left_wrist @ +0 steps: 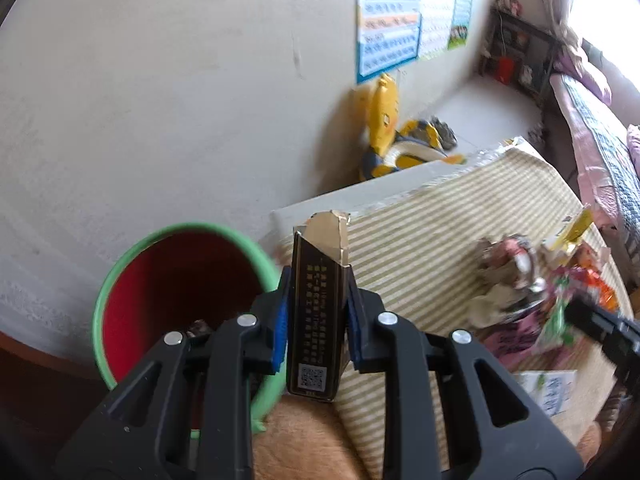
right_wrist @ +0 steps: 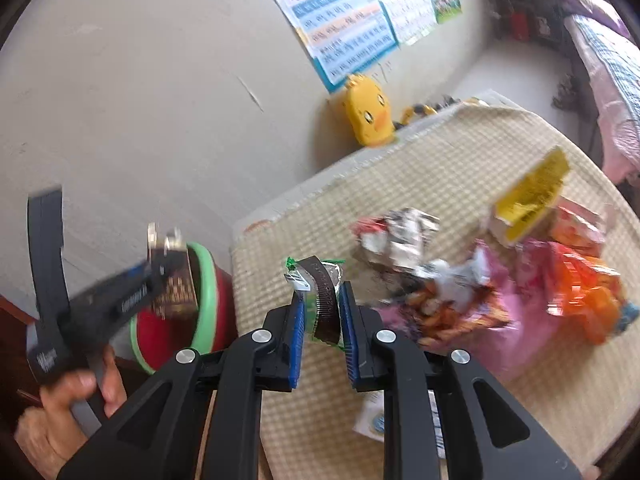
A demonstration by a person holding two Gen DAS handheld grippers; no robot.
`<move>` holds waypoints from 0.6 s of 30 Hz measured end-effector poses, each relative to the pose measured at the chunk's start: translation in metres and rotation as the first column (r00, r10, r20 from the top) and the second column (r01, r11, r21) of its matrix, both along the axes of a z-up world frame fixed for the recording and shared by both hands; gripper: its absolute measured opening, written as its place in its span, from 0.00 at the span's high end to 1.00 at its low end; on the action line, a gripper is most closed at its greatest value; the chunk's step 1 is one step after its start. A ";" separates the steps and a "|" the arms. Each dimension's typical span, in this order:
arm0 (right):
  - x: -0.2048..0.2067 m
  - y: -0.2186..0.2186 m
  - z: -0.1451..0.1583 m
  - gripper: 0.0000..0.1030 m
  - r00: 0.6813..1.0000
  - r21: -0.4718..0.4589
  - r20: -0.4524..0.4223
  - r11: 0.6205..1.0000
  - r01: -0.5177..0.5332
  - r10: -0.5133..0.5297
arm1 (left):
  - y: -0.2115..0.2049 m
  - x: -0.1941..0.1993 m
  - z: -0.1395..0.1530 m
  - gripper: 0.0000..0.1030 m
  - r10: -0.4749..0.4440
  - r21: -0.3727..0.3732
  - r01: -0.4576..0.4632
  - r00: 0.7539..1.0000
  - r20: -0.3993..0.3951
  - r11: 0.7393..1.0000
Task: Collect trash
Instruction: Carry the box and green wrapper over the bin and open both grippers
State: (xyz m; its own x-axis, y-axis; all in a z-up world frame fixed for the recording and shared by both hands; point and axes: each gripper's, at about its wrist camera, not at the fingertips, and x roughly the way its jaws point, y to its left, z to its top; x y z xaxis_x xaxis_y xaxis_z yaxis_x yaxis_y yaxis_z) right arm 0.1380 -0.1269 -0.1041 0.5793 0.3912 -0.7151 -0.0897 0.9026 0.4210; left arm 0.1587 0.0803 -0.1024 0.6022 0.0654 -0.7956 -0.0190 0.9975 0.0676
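Left gripper [left_wrist: 316,312]: blue ribbed fingers [left_wrist: 280,332] clamped on a slim dark carton [left_wrist: 318,320], glossy black with gold print, torn gold flap on top. Long axis upright, flap toward 12 o'clock. It hangs at the bench [left_wrist: 440,220] edge, the bin [left_wrist: 120,280] at 9 o'clock: round, red plastic wall, green rim.

Right gripper [right_wrist: 322,316]: fingers narrow, pinching a crumpled green-and-black foil wrapper [right_wrist: 324,300], arching toward 12 over the woven, checked bench cover. Crinkled wrapper heap [right_wrist: 500,280] at 2 o'clock.
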 end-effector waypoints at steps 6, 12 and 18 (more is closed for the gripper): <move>-0.022 0.051 0.022 0.83 0.998 0.033 0.026 0.998 -0.059 0.058 | 0.056 -0.045 0.011 0.78 0.050 -0.016 -0.050 0.999 0.014 0.999; -0.026 0.106 0.035 0.83 0.989 0.027 0.039 0.989 -0.142 0.141 | 0.098 -0.059 0.017 0.78 0.088 -0.049 -0.085 0.995 0.044 0.995; -0.007 0.158 0.036 0.82 0.980 0.013 0.022 0.980 -0.196 0.196 | 0.129 -0.053 0.002 0.78 0.118 -0.076 -0.117 0.993 0.014 0.990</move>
